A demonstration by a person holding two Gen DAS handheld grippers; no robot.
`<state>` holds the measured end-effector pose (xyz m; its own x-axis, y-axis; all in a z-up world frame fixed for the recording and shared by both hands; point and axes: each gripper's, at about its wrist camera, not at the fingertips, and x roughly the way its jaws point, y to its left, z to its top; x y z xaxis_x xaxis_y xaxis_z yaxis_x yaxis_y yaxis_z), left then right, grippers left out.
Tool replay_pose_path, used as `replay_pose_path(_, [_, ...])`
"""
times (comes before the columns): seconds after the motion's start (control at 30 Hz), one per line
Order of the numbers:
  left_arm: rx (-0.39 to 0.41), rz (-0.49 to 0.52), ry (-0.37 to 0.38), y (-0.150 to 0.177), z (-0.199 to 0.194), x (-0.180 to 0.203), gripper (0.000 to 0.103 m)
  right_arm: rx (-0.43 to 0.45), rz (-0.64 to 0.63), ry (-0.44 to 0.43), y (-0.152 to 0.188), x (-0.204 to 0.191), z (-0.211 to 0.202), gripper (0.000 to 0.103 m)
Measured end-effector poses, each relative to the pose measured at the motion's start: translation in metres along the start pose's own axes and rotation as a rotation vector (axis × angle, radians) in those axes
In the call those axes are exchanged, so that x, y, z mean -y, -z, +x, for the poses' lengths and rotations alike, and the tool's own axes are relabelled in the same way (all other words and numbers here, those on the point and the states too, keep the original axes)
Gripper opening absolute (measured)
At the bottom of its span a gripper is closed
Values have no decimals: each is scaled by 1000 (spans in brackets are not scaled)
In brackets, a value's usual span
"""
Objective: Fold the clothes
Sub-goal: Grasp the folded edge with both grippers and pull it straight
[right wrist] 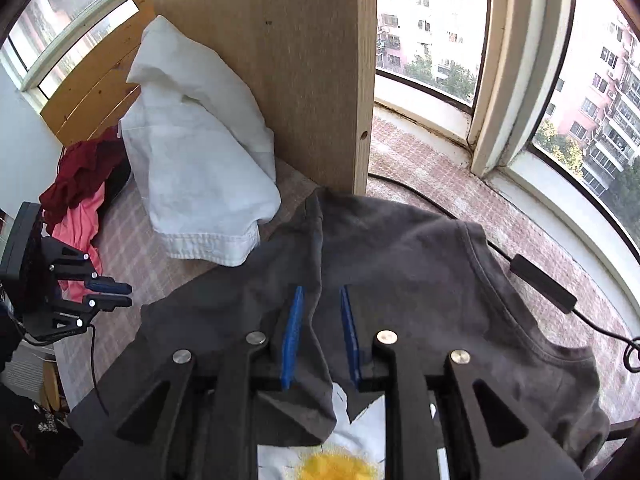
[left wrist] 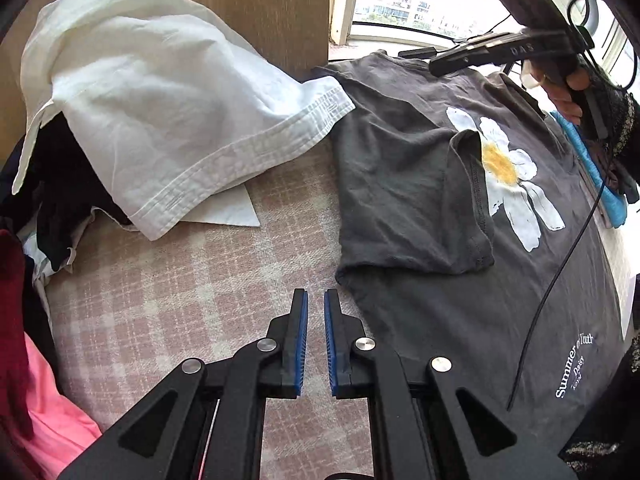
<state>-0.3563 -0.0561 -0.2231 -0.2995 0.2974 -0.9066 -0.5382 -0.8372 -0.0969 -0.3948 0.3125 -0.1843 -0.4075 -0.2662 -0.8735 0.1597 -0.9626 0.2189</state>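
While spread print-up across the checked bed cover (left wrist: 180, 300), dark grey daisy T-shirt (left wrist: 400, 200) with one sleeve folded inward onto the flower print, collar toward the window (right wrist: 432, 20).

Left tool (left wrist: 316, 296) poised over bare cover just beside the shirt's side edge; blue pads close together with a narrow gap, clamped on nothing. Right tool (right wrist: 322, 292), gripped by a hand (left wrist: 560, 96), poised above the collar end; pads apart, no cloth pinched between them.

Surroundings: one white shirt (left wrist: 160, 100) draped over a clothes heap and leaning on an upright wooden panel (left wrist: 260, 0), its hem touching the T-shirt's shoulder. Under and beside it, one black garment (left wrist: 60, 200), one dark red garment (left wrist: 12, 300), one pink garment (left wrist: 48, 420). One black cable (left wrist: 552, 300) trailing over the printed side; one black adapter box (right wrist: 544, 284) just beyond the collar. One blue object (left wrist: 592, 168) at the far side edge, not identifiable.

Open room: bare checked cover between heap and T-shirt. Collar end closed off by panel and window frame.
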Motion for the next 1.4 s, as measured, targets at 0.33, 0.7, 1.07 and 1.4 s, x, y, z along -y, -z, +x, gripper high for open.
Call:
replay_pose_path(0.33, [32,93,178,-39,23,99,9,-75,-3,-16,48,13,13,20])
replay_pose_path(0.7, [-31,65,185,-51,55,117,25,-136,-113,96,57,3,25,20])
replay_pose_path(1.07, [-72,75,186,-42,50,117,6,-130,-122,113,56,10,19,16])
replay_pose_path(1.4, [-70,77,167,-37,44,121,25,-144,-97,120,62,17,17,17])
